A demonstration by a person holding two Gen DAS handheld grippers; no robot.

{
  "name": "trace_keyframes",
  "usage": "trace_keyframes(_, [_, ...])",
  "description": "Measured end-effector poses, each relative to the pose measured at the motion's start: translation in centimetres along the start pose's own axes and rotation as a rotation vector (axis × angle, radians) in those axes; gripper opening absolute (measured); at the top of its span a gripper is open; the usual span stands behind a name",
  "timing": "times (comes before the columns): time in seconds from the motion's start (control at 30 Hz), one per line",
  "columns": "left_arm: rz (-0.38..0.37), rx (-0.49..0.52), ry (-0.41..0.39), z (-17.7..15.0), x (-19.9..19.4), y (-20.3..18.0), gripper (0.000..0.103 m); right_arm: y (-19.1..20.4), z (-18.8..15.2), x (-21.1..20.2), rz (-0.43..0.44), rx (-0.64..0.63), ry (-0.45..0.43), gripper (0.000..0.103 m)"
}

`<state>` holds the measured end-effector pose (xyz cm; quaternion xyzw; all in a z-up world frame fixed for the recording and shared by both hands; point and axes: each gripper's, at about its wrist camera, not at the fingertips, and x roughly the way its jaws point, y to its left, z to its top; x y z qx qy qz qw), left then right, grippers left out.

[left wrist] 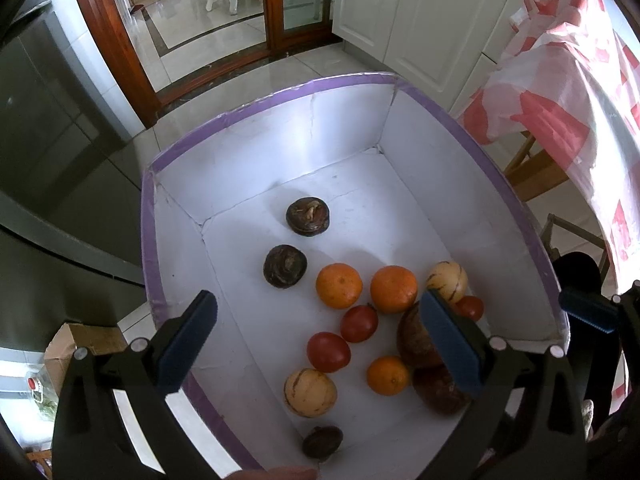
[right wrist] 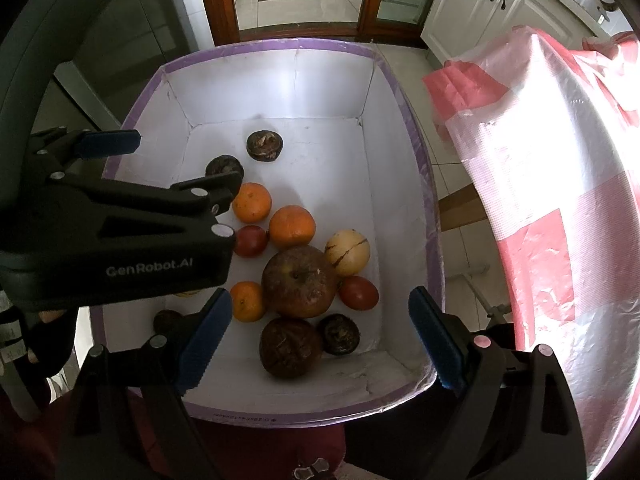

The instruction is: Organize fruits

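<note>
We are hovering both tongs, left tongs [left wrist: 316, 340] and right tongs [right wrist: 320, 344], spread empty, over box [right wrist: 400, 92]; next: picking brown apple [right wrist: 298, 282] near its front wall.

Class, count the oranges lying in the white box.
3. Two oranges sit side by side mid-box. A smaller orange lies nearer the front, left of the big brown fruit. The left claw may hide others.

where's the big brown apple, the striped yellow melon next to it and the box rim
big brown apple [right wrist: 299, 282], right wrist view, top near the stem dimple
striped yellow melon [right wrist: 347, 252], right wrist view, middle of its rounded top
box rim [right wrist: 276, 45], right wrist view, far purple edge
</note>
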<state>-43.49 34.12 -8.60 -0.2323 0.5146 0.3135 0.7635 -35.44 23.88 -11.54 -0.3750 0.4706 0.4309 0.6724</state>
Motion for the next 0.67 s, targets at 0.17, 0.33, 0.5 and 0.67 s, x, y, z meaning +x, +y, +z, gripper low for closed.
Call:
trace_keyframes(0.17, [-0.001,0.000,0.001,0.0,0.0,0.1,0.102,0.0,-0.1,0.0,0.001,0.001,0.002,0.087])
trace_keyframes(0.33, [0.011,-0.002,-0.006,-0.1,0.0,0.0,0.102,0.1,-0.1,0.1,0.001,0.000,0.002,0.087])
trace_keyframes(0.5, [0.027,0.003,-0.013,0.0,-0.2,-0.1,0.102,0.1,-0.2,0.0,0.004,0.001,-0.004,0.087])
trace_keyframes(0.67, [0.038,0.007,-0.020,0.4,-1.2,-0.2,0.102,0.1,-0.4,-0.6,0.011,-0.006,-0.025,0.087])
